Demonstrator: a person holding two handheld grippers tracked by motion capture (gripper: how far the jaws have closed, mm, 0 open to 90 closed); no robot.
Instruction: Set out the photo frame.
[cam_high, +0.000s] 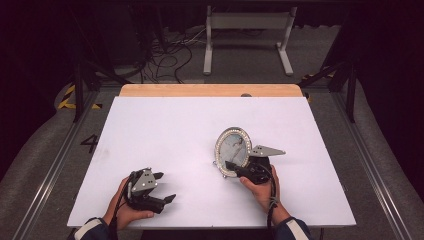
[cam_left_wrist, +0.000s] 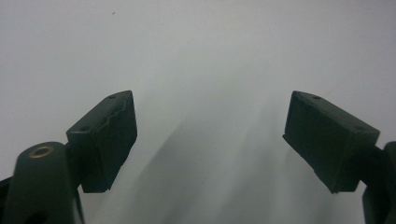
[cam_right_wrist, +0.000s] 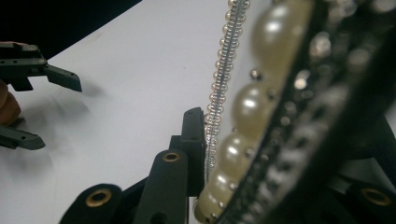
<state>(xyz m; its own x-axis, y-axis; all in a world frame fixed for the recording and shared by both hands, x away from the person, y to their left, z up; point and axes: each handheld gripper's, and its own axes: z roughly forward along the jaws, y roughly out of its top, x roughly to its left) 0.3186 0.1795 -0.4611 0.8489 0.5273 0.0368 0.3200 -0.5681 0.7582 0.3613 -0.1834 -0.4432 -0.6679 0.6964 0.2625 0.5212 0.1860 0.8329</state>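
While the right gripper (cam_high: 235, 167) clamps the lower rim of one pearl-edged oval frame (cam_high: 232, 147), tilted up near the middle-right of the white table (cam_high: 165, 125), the grasp looks made and any carrying or placing remains. The left gripper (cam_high: 162, 187) (jaws wide, nothing between them) rests well apart; two grippers, one frame.

You see an oval frame (cam_high: 233, 148) rimmed in cream pearls and silver beads — beside it, black grippers on a white table (cam_high: 165, 130) edged with pale wood.
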